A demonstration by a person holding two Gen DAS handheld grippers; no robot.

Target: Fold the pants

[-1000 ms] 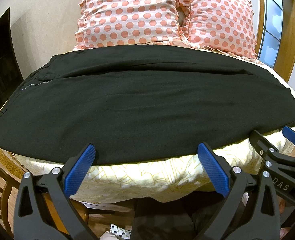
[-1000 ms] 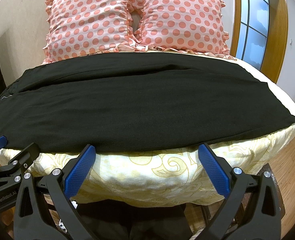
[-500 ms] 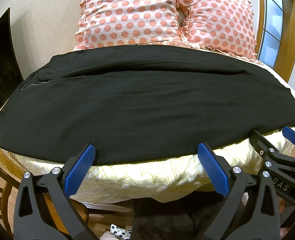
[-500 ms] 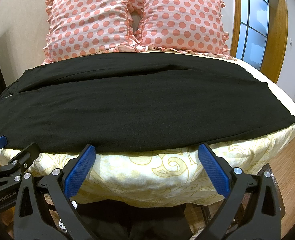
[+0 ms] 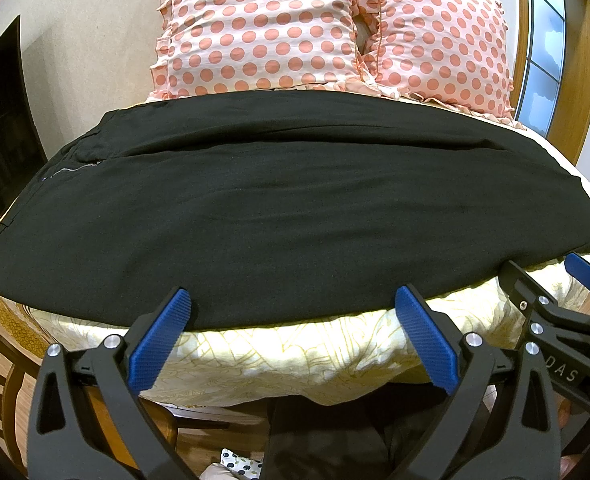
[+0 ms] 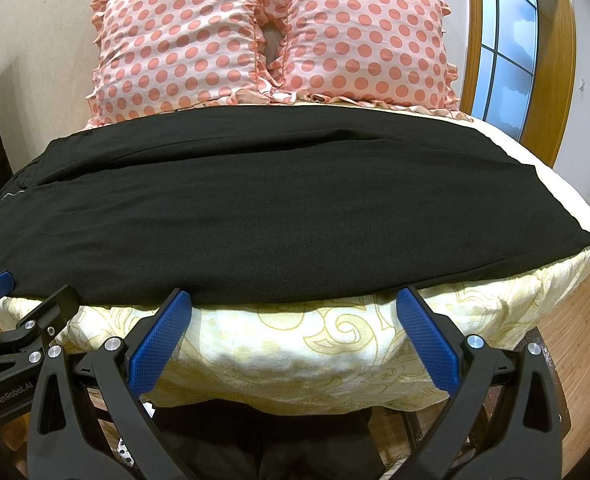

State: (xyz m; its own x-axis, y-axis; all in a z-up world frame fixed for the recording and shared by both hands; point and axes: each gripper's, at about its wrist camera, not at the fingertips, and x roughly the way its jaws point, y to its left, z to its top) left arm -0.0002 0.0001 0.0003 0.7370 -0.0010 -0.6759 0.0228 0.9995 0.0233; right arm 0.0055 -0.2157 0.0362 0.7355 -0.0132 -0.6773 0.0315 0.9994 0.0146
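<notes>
— Bedroom scene: both tongs hover at the near edge of the bed (image 6: 295,360)?

— Yes. Left gripper (image 5: 295,332) and right gripper (image 6: 295,332) both gape, holding nothing. Black pants (image 5: 279,220) lie flat crosswise, waist left.

— Best approach?

— Probably pinch the near hem at two spread points, lift evenly, carry it far.

— Count?

— Two grippers, one pants, two polka-dot pillows (image 6: 271,40).

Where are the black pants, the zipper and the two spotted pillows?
black pants (image 5: 295,208), left wrist view: middle of the cloth.
zipper (image 5: 73,169), left wrist view: silver teeth at the left end.
spotted pillows (image 6: 183,44), right wrist view: left pillow's face.
</notes>
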